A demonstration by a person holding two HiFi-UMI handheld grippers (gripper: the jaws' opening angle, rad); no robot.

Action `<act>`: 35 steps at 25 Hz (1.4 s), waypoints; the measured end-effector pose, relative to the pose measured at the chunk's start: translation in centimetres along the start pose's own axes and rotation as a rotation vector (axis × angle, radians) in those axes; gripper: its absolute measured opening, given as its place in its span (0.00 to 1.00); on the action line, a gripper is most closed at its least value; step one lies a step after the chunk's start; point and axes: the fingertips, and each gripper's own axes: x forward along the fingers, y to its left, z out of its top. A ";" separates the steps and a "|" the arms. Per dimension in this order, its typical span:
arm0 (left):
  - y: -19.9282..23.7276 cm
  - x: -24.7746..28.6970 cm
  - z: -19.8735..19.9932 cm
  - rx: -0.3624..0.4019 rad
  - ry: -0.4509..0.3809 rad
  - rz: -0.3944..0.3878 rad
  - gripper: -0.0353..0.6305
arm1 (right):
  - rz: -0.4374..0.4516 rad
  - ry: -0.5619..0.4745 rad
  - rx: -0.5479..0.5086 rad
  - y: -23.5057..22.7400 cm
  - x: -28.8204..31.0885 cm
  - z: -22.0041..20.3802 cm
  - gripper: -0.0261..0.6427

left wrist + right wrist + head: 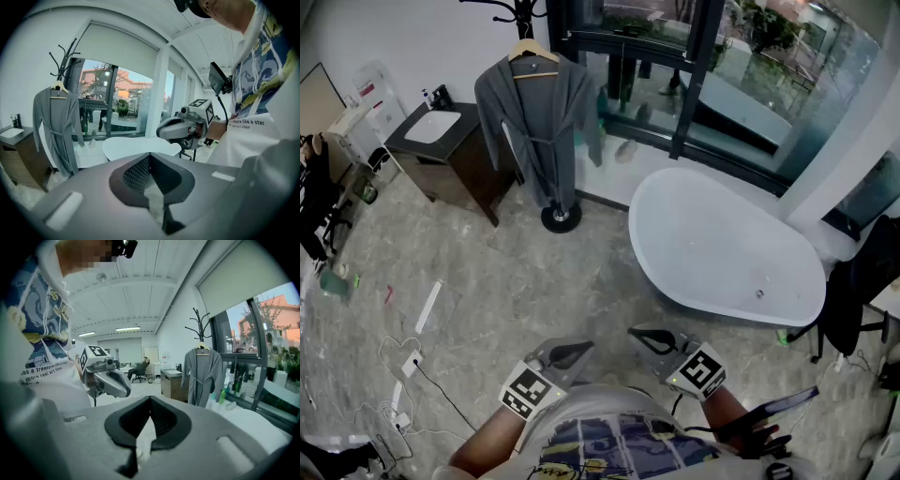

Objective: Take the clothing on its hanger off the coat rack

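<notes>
Grey left gripper (pixel 570 354) & right gripper (pixel 649 336) sat bottom centre, jaws together, empty. Long grey robe (pixel 536 122) on wooden hanger (pixel 533 52) hung on black coat rack (pixel 561 218), upper left, well apart. Task looked unstarted; approach & lift-off remained.

My fingers (pixel 93 199) are dull grey plastic. The bathrobe (pixel 534 122) is soft cloth, its hanger (pixel 532 50) wood, the bathtub (pixel 722 251) shiny.
</notes>
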 end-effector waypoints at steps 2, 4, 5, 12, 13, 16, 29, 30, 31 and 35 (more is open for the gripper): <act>-0.3 0.5 0.2 0.001 -0.005 -0.009 0.06 | -0.002 -0.003 0.000 -0.2 -0.3 -0.2 0.04; -0.4 0.9 0.5 0.016 -0.006 -0.009 0.06 | -0.006 -0.003 0.001 -0.5 -0.5 -0.3 0.04; -0.4 1.1 0.7 0.024 -0.005 -0.009 0.06 | -0.008 -0.003 0.003 -0.6 -0.7 -0.4 0.04; -0.8 2.3 1.1 0.039 0.000 -0.019 0.06 | -0.006 0.006 0.015 -1.3 -1.3 -1.4 0.04; -0.8 2.3 1.3 0.041 0.000 -0.018 0.06 | 0.001 0.005 0.018 -1.3 -1.3 -1.4 0.04; -0.6 1.9 1.9 0.039 -0.006 -0.010 0.06 | 0.024 0.011 0.030 -1.4 -1.0 -1.2 0.04; 12.4 1.1 2.9 -0.070 -0.060 0.013 0.06 | 0.029 0.047 0.059 -7.5 8.5 1.2 0.16; 14.1 1.1 3.6 -0.070 -0.074 0.014 0.07 | 0.025 0.055 0.054 -8.5 9.6 1.9 0.17; 15.8 1.1 4.4 -0.070 -0.088 0.015 0.08 | 0.021 0.061 0.044 -9.4 10.9 2.7 0.17; 22.0 -0.5 6.1 -0.063 -0.110 0.009 0.11 | 0.015 0.089 0.007 -13.3 16.8 5.6 0.20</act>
